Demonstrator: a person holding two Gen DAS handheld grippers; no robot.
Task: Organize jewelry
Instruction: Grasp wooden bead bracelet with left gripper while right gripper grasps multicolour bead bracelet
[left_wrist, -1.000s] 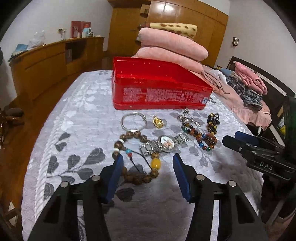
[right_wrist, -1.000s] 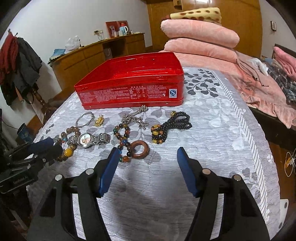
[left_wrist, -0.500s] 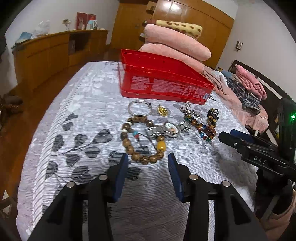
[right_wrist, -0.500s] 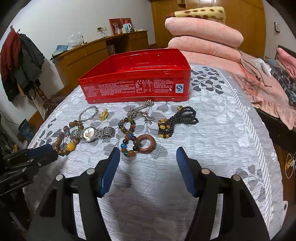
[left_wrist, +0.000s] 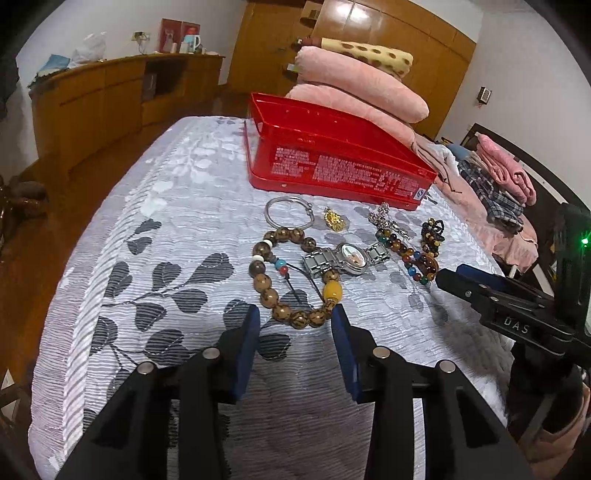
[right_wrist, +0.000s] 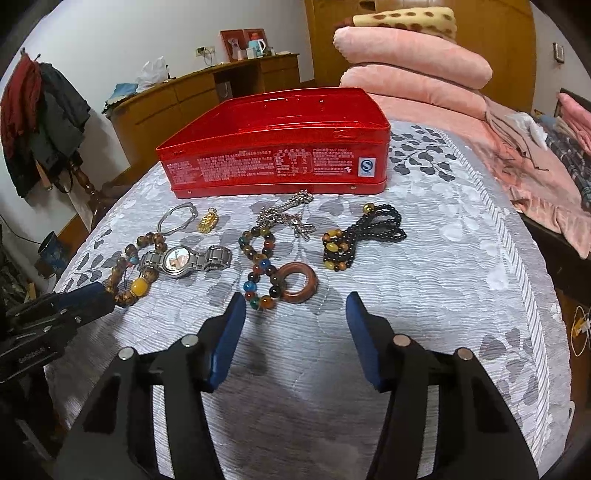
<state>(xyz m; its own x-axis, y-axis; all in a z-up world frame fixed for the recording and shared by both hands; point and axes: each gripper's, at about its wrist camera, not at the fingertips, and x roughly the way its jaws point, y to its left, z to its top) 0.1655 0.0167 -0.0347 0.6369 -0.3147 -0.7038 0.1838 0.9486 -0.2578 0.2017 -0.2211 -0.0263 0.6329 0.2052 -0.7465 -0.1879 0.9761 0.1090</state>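
on the bed, the left tool (left_wrist: 294, 334) hangs half-open and empty — the wooden bead bracelet (left_wrist: 291, 273) just ahead of its tips; the right tool (right_wrist: 295, 314), empty and closing, faces the colored bead bracelet (right_wrist: 260, 267) before the red tin (right_wrist: 275, 162).

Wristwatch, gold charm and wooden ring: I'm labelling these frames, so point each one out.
Wristwatch (right_wrist: 176, 260): right wrist view, on its dial.
Gold charm (right_wrist: 208, 225): right wrist view, mid-body.
Wooden ring (right_wrist: 309, 284): right wrist view, on its right rim.

A home bedroom is shown: a bed (left_wrist: 155, 206) with folded pink blankets (left_wrist: 362, 88), a wooden wardrobe (left_wrist: 388, 33), and a sideboard (left_wrist: 110, 96).
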